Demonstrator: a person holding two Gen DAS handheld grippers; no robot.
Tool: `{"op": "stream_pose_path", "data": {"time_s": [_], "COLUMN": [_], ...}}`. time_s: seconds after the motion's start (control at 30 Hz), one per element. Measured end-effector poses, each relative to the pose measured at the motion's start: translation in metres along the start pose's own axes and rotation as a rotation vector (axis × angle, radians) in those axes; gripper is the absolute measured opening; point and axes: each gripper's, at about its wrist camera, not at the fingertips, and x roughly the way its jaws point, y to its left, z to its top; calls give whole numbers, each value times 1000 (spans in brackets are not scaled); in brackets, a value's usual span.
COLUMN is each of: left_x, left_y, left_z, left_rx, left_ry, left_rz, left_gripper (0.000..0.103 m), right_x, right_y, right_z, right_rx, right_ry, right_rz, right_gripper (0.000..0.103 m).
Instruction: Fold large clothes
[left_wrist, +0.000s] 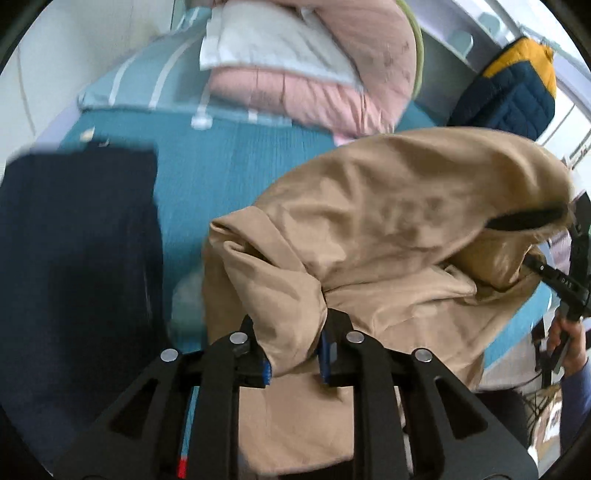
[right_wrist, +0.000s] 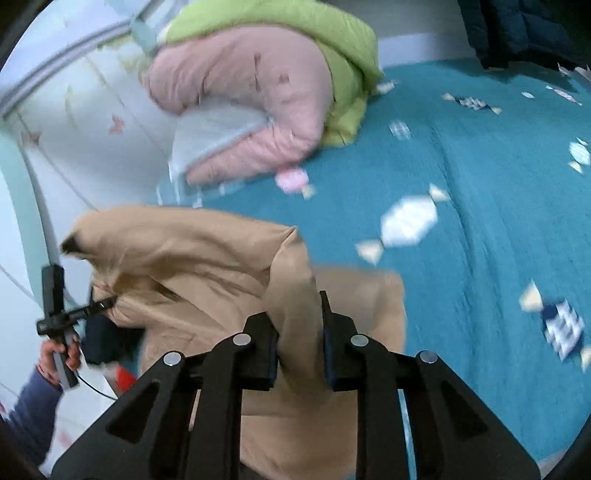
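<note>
A large tan coat (left_wrist: 388, 221) is held up over a teal bed. My left gripper (left_wrist: 293, 347) is shut on a bunched fold of it, with cloth hanging below the jaws. My right gripper (right_wrist: 299, 343) is shut on another fold of the same tan coat (right_wrist: 192, 266). The coat billows between the two grippers, its dark-lined hood opening toward the right in the left wrist view. The right gripper's handle and hand (left_wrist: 569, 295) show at the right edge of the left wrist view. The left gripper's handle and hand (right_wrist: 59, 317) show at the left of the right wrist view.
The teal bedspread (right_wrist: 480, 184) has white candy prints. A folded pink and green quilt (right_wrist: 258, 92) lies at the head of the bed. A dark navy garment (left_wrist: 74, 240) lies on the bed at left. A navy and yellow jacket (left_wrist: 517, 85) hangs at far right.
</note>
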Motion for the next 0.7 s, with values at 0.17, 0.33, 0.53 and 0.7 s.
{"op": "stream_pose_path", "data": {"time_s": [0.17, 0.33, 0.53, 0.7], "left_x": [10, 4, -50, -84], "left_y": [9, 13, 25, 26], "left_z": [-59, -93, -114, -105], "left_rx": [-2, 24, -12, -106], "left_ry": [51, 69, -24, -145], "left_rz": [61, 101, 143, 103], "left_gripper": [44, 65, 81, 84], "right_x": [-4, -24, -69, -73], "right_y": [-13, -21, -4, 18], "right_z": [-63, -98, -103, -80], "right_rx": [34, 80, 60, 93], "right_ry": [101, 135, 101, 35], "right_rz": [-93, -122, -125, -42], "right_gripper": [35, 53, 63, 49]}}
